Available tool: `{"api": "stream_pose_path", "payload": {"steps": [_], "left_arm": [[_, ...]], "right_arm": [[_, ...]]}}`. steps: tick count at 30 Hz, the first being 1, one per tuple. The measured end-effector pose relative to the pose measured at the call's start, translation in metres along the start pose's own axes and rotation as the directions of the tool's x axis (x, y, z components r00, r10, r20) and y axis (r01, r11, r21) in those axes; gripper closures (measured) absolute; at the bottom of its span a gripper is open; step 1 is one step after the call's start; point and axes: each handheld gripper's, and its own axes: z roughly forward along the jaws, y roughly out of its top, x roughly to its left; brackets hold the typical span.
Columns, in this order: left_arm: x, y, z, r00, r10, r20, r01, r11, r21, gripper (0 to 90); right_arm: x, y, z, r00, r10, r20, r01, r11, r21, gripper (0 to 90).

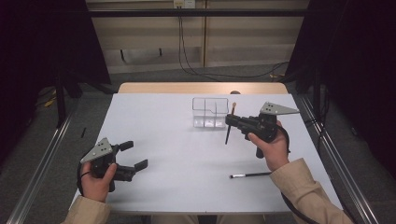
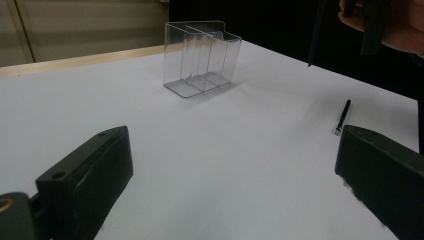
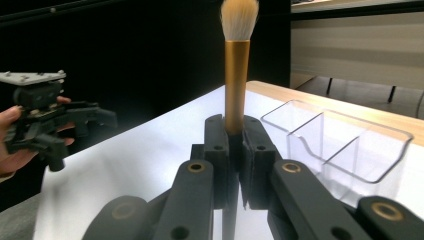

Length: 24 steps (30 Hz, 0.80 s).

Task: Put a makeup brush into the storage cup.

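Right gripper: centre right of the high view, clamped on the makeup brush, bristles up.
Left gripper: lower left, jaws wide apart, empty.
Clear organizer: upper centre, beside the brush.
Writing: none readable.

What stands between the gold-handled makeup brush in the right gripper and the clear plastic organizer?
Nothing visible. The gold-handled makeup brush, clamped upright in the right gripper, hangs beside the clear plastic organizer, whose compartments look empty.
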Motion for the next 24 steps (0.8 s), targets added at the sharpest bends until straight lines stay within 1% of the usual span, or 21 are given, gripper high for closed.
{"api": "stream_pose_path", "payload": {"steps": [4,6,9,11,13,17,18,23,24], "left_arm": [[0.0,-0.001,0.002,1.0,-0.002,0.007,0.002,0.9999,0.01,2.0],[0.0,-0.001,0.002,0.9999,-0.005,0.012,0.005,0.9999,0.011,2.0],[0.0,-0.001,0.002,0.9999,-0.004,0.01,0.004,1.0,0.008,2.0],[0.0,-0.001,0.001,1.0,-0.001,0.009,0.001,1.0,0.008,2.0],[0.0,-0.001,0.001,0.9999,0.0,0.01,0.0,1.0,0.009,2.0],[0.0,-0.001,0.001,0.9999,-0.001,0.015,0.001,1.0,0.009,2.0],[0.001,-0.002,0.002,0.9998,-0.005,0.019,0.005,1.0,0.001,2.0],[0.001,-0.001,0.002,0.9999,-0.005,0.016,0.005,1.0,0.002,2.0],[0.001,-0.001,0.002,0.9999,-0.001,0.017,0.001,1.0,0.01,2.0]], "right_arm": [[-0.005,0.006,0.002,0.9998,-0.013,0.018,0.013,1.0,0.004,84.2],[-0.006,0.011,0.006,0.9991,-0.033,0.025,0.033,0.999,0.011,84.2],[-0.006,0.015,0.008,0.9987,-0.043,0.027,0.042,0.999,0.016,84.2],[-0.007,0.018,0.011,0.9988,-0.04,0.027,0.04,0.999,0.007,84.2],[-0.01,0.021,0.012,0.9992,-0.027,0.029,0.027,1.0,-0.001,84.2],[-0.016,0.028,0.013,0.9972,-0.043,0.062,0.043,0.999,0.0,84.2],[-0.018,0.029,0.014,0.9967,-0.047,0.067,0.047,0.999,0.001,84.2],[-0.021,0.034,0.018,0.9936,-0.075,0.084,0.074,0.997,0.014,84.2],[-0.022,0.035,0.019,0.993,-0.078,0.089,0.077,0.997,0.013,84.2]]}}
